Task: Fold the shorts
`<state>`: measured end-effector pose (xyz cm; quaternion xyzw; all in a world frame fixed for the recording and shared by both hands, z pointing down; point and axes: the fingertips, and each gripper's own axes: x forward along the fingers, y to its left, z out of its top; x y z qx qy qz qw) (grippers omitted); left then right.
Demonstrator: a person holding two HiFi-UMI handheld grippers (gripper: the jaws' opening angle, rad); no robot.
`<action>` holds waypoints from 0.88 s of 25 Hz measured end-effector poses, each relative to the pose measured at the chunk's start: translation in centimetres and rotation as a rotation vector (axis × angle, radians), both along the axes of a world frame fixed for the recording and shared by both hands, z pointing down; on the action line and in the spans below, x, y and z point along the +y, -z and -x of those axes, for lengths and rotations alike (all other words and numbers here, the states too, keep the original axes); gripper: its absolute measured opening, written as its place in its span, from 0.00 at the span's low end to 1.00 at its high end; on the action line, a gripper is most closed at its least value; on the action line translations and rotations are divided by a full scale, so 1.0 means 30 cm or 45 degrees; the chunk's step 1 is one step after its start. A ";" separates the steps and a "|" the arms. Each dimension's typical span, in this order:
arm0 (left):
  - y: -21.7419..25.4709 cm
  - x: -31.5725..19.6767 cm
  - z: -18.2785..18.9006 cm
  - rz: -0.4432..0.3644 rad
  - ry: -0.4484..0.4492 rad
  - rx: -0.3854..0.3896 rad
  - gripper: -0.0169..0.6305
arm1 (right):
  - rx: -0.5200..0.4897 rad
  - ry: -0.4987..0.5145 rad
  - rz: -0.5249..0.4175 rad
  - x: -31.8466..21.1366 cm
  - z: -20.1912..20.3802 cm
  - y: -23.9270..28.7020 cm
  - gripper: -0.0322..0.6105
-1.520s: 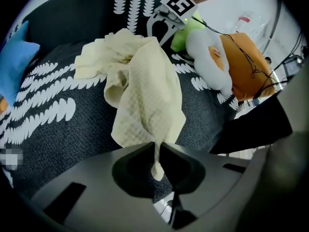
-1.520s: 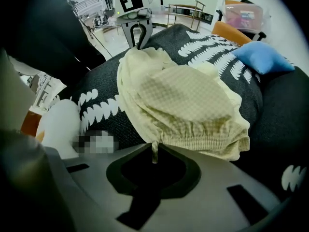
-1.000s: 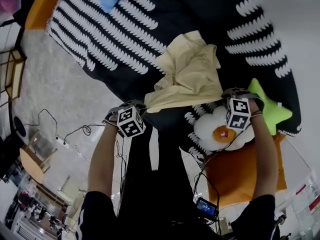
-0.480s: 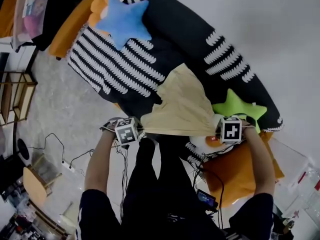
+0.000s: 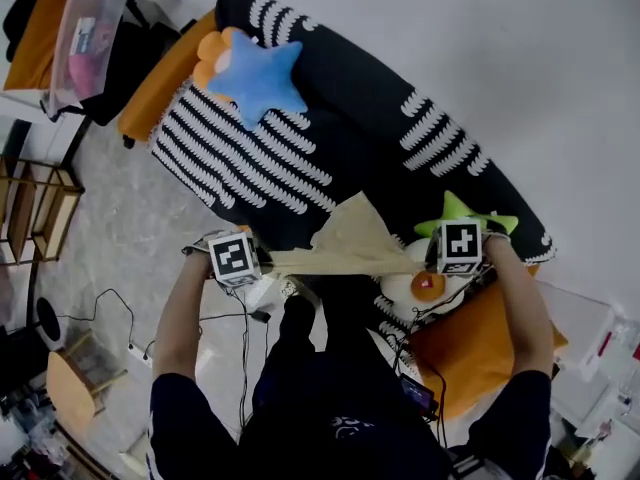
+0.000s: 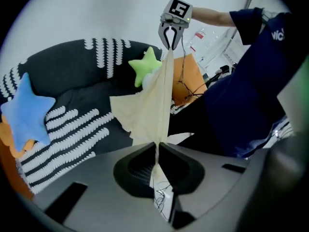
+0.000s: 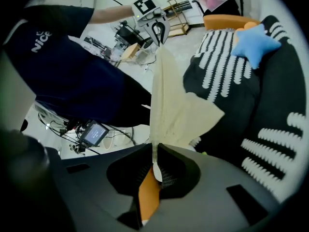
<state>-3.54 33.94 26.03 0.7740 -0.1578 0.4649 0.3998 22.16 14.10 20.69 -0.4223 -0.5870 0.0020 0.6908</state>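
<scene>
Between my two grippers, above the near edge of the striped sofa (image 5: 250, 158), the cream shorts (image 5: 352, 243) hang stretched along their top edge. My left gripper (image 6: 157, 148) is clamped on the left corner and my right gripper (image 7: 155, 151) on the right corner, each with only a thin strip of fabric between the pads. The rest drapes down toward the far side. From above it shows nearly edge-on, so I cannot say whether the legs hang flat or twisted. Both bites are shallow, so a sharp tug or an uneven pull could slide a corner out. If the cloth is twisted when laid down, the fold would crease crooked. The green star cushion (image 5: 455, 213) just beside my right gripper could also catch the hem.
</scene>
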 end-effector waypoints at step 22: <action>0.334 -0.066 0.302 -0.325 0.287 -0.215 0.06 | -0.735 0.017 -0.499 -0.251 0.499 0.138 0.12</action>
